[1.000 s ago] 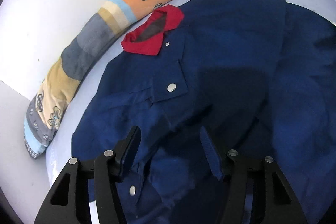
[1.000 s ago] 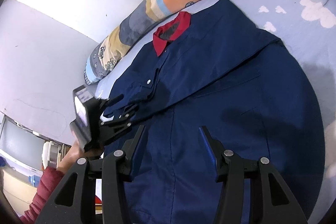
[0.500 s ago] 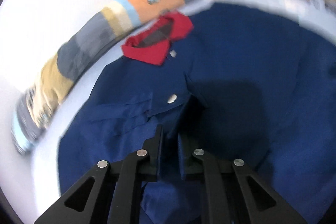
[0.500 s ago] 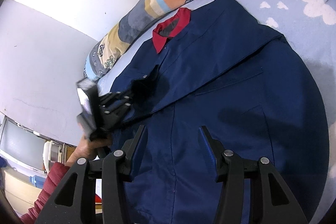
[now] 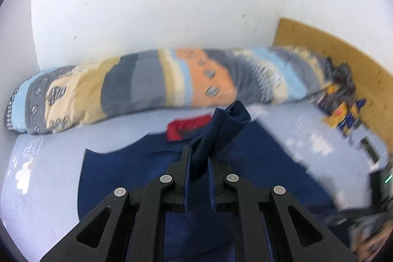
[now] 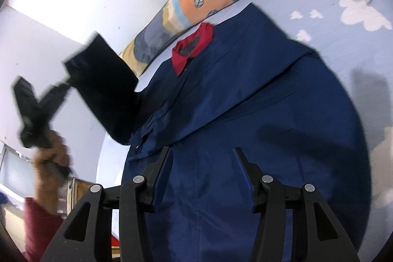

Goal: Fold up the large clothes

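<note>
A large navy jacket (image 6: 245, 95) with a red collar (image 6: 192, 46) lies spread on a pale blue bed sheet (image 6: 339, 6). My left gripper (image 5: 199, 158) is shut on a fold of the jacket's navy cloth (image 5: 221, 124), which stands up between its fingers. In the right wrist view that same left gripper (image 6: 66, 87), held by a hand (image 6: 49, 154), lifts a dark flap of the jacket (image 6: 103, 90) well above the bed at the left. My right gripper (image 6: 201, 151) hovers open over the jacket's lower front, with nothing between its fingers.
A long patchwork bolster (image 5: 147, 87) lies along the white wall behind the jacket. Crumpled colourful clothes (image 5: 343, 104) sit at the far right by a wooden headboard (image 5: 343, 53). A red sleeve (image 6: 39, 225) shows at the lower left.
My left gripper closed on the jacket's left side and has lifted that flap high off the bed. The right gripper has stayed open over the lower front.
</note>
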Available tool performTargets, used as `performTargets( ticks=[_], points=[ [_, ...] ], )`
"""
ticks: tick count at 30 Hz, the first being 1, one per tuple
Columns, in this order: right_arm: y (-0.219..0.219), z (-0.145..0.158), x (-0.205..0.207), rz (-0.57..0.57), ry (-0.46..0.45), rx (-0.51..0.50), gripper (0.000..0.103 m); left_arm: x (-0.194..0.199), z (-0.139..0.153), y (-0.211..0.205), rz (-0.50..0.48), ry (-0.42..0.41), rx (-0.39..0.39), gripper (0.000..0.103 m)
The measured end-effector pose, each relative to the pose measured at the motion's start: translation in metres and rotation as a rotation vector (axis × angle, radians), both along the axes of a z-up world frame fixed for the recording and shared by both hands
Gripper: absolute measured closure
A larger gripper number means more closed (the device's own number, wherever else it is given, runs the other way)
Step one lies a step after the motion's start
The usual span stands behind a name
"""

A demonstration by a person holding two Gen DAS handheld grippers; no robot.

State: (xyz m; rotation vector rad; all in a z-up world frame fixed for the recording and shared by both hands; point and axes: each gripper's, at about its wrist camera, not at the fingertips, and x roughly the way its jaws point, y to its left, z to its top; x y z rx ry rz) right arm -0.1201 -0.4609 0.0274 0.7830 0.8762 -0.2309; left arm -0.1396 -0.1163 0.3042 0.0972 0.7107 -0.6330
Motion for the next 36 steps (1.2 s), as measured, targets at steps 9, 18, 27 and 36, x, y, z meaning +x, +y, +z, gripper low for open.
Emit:
performTargets(
  ticks=[9,18,27,36],
  points=[
    [-0.028,0.009,-0.023,-0.088,-0.033,0.022,0.050,-0.043,0.090,-0.083,-0.089,0.021,-0.109,0.092],
    [-0.054,0.010,-0.044,-0.191,-0.029,0.035,0.050,-0.026,-0.025,-0.171,-0.068,0.247,-0.096,0.091],
    [-0.062,0.011,-0.050,-0.255,-0.006,-0.001,0.050,-0.001,-0.183,-0.231,-0.093,0.544,-0.002,0.053],
    [-0.066,0.009,-0.029,-0.277,0.030,-0.110,0.051,0.023,-0.149,-0.177,-0.140,0.400,-0.069,0.031]
  ],
)
